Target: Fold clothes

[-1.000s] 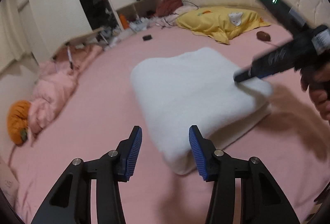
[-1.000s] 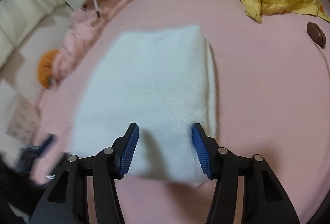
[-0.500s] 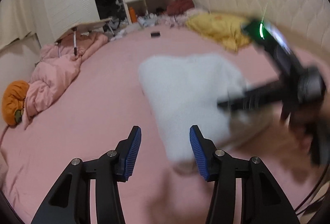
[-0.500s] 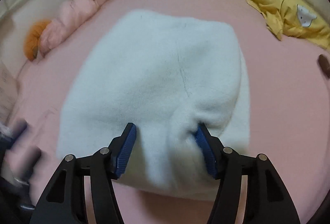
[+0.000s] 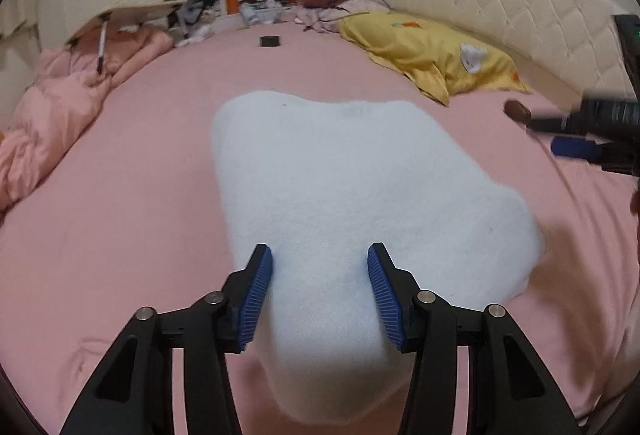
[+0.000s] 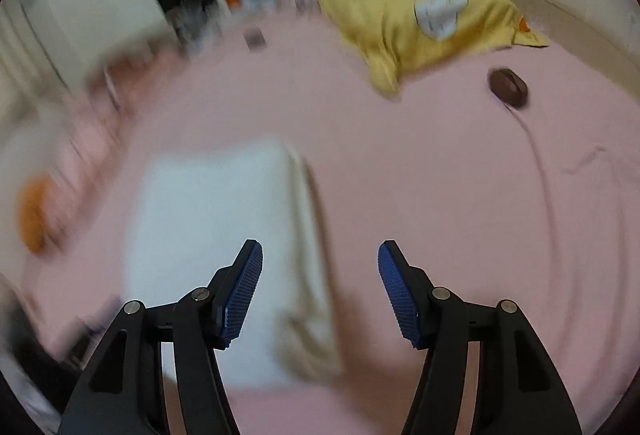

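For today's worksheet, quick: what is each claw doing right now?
Left claw: open, astride the white garment, grip unclear.
Right claw: open, holding nothing.

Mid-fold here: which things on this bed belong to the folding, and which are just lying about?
Part of the job:
- white fleece garment, folded on the pink bed sheet
- left claw, open over its near edge
- right claw, open, off the garment

Just lying about:
- yellow pillow
- pink quilt
- brown oval object
- small black item
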A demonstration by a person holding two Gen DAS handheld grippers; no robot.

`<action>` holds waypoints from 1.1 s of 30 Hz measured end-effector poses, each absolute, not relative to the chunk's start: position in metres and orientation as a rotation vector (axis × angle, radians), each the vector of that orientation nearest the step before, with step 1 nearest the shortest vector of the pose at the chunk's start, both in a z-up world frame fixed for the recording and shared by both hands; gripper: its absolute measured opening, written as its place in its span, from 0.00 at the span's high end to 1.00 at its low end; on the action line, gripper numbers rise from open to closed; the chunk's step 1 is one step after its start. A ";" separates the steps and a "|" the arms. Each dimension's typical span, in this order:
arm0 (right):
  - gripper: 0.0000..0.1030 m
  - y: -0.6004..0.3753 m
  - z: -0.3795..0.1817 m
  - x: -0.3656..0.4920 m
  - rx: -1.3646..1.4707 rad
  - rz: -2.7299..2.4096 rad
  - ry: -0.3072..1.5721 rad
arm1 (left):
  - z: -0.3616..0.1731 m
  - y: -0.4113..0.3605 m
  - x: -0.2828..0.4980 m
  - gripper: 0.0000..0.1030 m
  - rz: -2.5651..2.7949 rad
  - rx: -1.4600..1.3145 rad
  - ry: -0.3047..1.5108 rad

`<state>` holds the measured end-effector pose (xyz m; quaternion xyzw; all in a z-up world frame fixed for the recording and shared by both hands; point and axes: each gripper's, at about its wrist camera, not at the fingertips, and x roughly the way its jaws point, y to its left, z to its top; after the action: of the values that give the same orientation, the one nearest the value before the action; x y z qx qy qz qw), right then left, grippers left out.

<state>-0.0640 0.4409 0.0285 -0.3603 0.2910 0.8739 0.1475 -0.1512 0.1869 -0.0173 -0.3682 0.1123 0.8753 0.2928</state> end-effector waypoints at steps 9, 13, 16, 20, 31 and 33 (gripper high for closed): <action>0.40 0.447 -0.048 -0.107 -1.301 2.490 1.051 | -0.031 0.201 -0.163 0.52 2.343 -1.007 0.402; 0.40 0.459 -0.014 -0.098 -1.037 2.528 0.938 | 0.002 0.199 -0.167 0.52 2.356 -0.942 0.250; 0.40 0.454 0.009 -0.131 -1.008 2.661 0.848 | 0.017 0.214 -0.182 0.52 2.306 -0.909 0.124; 0.40 0.440 -0.013 -0.189 -1.201 2.795 0.800 | -0.016 0.232 -0.217 0.52 2.239 -1.068 0.011; 0.38 0.448 0.003 -0.214 -1.061 2.761 0.466 | 0.009 0.231 -0.241 0.49 2.251 -0.965 0.002; 0.38 0.449 0.001 -0.228 -1.134 2.763 0.465 | 0.001 0.234 -0.266 0.50 2.254 -1.012 -0.029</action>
<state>-0.2280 0.4493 0.0007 -0.3746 0.1535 0.9125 0.0593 -0.2660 0.2344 0.0009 -0.3866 -0.0109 0.8614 0.3293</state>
